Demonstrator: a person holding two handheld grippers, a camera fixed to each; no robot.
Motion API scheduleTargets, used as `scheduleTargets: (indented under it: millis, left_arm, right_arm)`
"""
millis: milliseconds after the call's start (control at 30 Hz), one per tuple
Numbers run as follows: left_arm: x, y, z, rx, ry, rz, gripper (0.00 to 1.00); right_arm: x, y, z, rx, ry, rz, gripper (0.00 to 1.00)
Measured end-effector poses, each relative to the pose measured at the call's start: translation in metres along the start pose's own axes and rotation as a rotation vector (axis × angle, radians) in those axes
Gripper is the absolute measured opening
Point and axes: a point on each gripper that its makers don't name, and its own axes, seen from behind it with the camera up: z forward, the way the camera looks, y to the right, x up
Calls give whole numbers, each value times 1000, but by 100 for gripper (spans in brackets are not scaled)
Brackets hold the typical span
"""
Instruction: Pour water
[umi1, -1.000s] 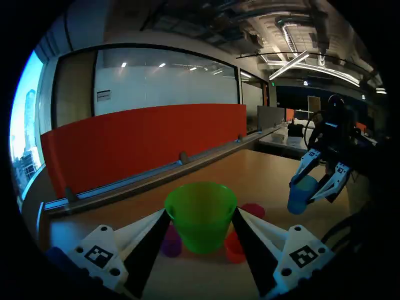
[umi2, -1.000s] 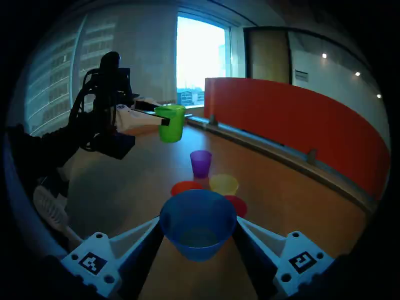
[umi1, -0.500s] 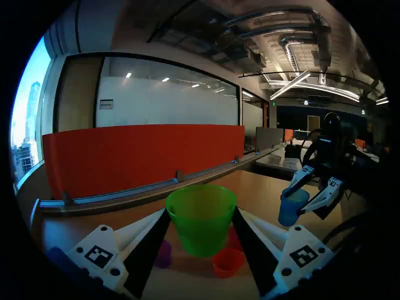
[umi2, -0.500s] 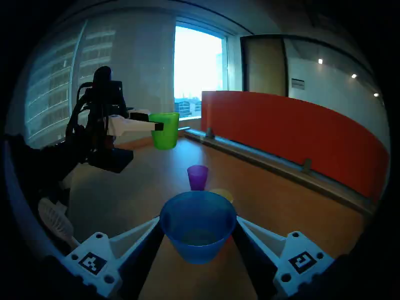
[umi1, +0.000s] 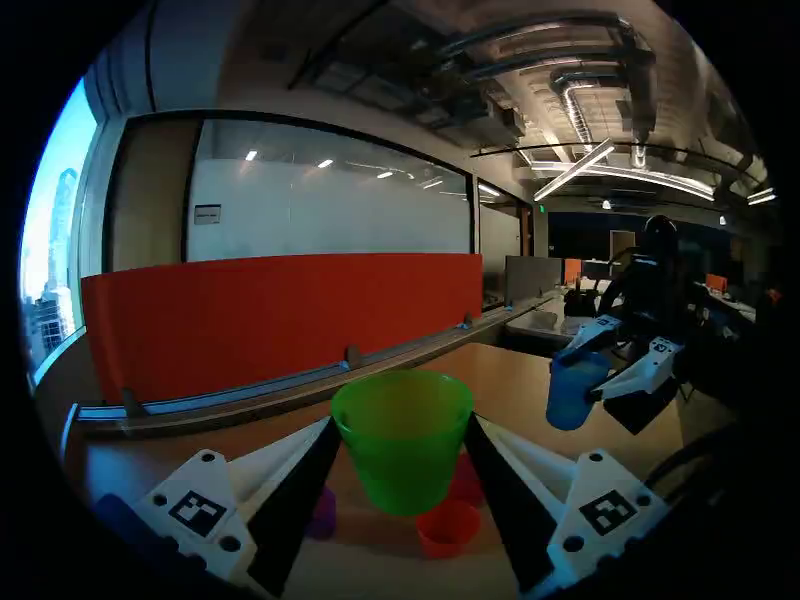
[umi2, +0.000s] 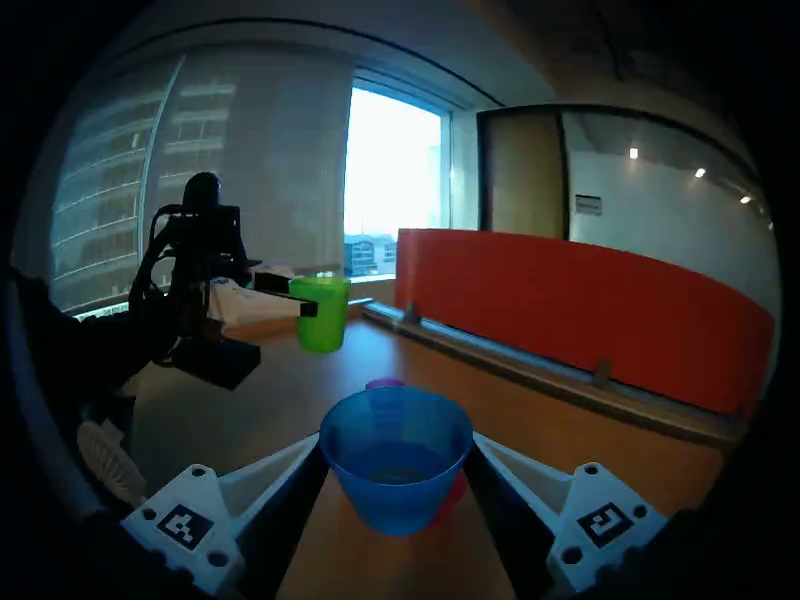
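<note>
Left gripper (umi1: 400, 428), seen in the left gripper view, has both fingers pressed on the sides of a green cup (umi1: 402, 440), which sits upright between them with its rim just above the fingertips. Right gripper (umi2: 397, 442), in the right gripper view, pinches a blue cup (umi2: 397, 470) the same way, upright and centred between its fingers; the cup's bottom looks darker, though whether that is water cannot be told. Both cups are held in the air above a wooden table (umi1: 500, 365). An orange partition (umi1: 280, 310) runs along the table's far edge, and a bright window (umi2: 392, 200) stands beyond one end of it. Each view also shows the other gripper farther off. In the left gripper view the right gripper (umi1: 592, 372) is to the right with the blue cup (umi1: 570, 392) between its fingers, well apart from the green cup and at about the same height. In the right gripper view the left gripper (umi2: 300, 297) is at upper left, holding the green cup (umi2: 320, 313). Small cups stand on the table beneath the green cup: an orange one (umi1: 447, 527), a red one (umi1: 464, 478) behind it, and a purple one (umi1: 322, 512) to the left, partly hidden by a finger.
</note>
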Motion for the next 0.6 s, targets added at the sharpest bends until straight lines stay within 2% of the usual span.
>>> scheduleTargets:
  millis: [300,600]
  left_arm:
    - [3,3,-2,-4,10,-2,87]
    - [5,8,-4,-16,15,4,87]
  right_arm:
    - [28,1,5,7,91,-5,90]
    - [36,-4,12,17,105,-5,90]
